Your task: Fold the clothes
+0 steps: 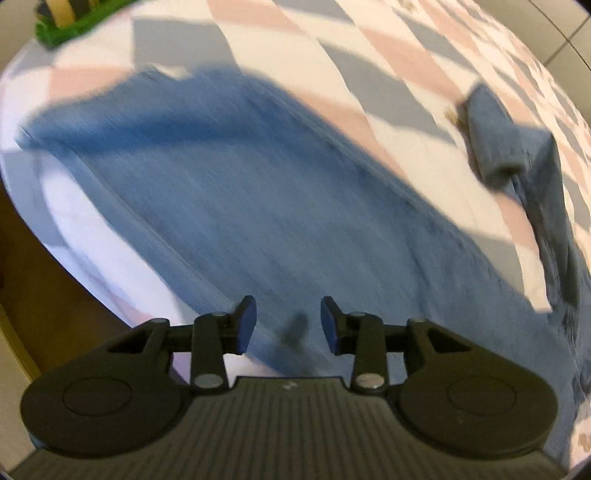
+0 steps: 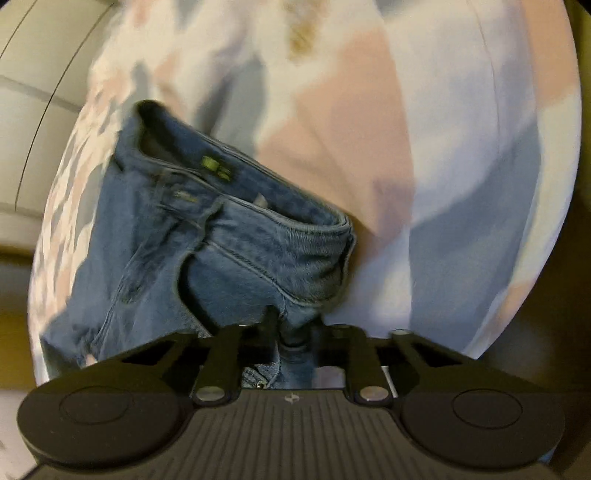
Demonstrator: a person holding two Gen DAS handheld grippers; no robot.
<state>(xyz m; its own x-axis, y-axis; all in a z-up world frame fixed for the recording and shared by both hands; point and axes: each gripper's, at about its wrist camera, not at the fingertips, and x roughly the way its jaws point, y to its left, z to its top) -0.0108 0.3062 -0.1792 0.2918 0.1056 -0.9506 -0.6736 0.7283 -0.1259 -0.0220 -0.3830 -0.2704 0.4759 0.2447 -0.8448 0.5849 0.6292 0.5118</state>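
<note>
A pair of blue jeans point(image 1: 258, 206) lies stretched across a bed with a pink, grey and white patterned cover point(image 1: 332, 66). In the left wrist view my left gripper point(image 1: 288, 325) is open and empty, its blue pads just above the denim leg. The waistband end point(image 1: 506, 147) is raised at the right. In the right wrist view my right gripper point(image 2: 291, 332) is shut on the jeans point(image 2: 236, 251) at a fold near the waistband, with the waist opening and a green label point(image 2: 216, 168) ahead of it.
The bed's edge runs at the lower left of the left wrist view, with brown floor point(image 1: 48, 295) beyond. A green object point(image 1: 62, 26) sits at the far corner of the bed. Pale wall or floor tiles point(image 2: 44, 74) lie past the bed in the right wrist view.
</note>
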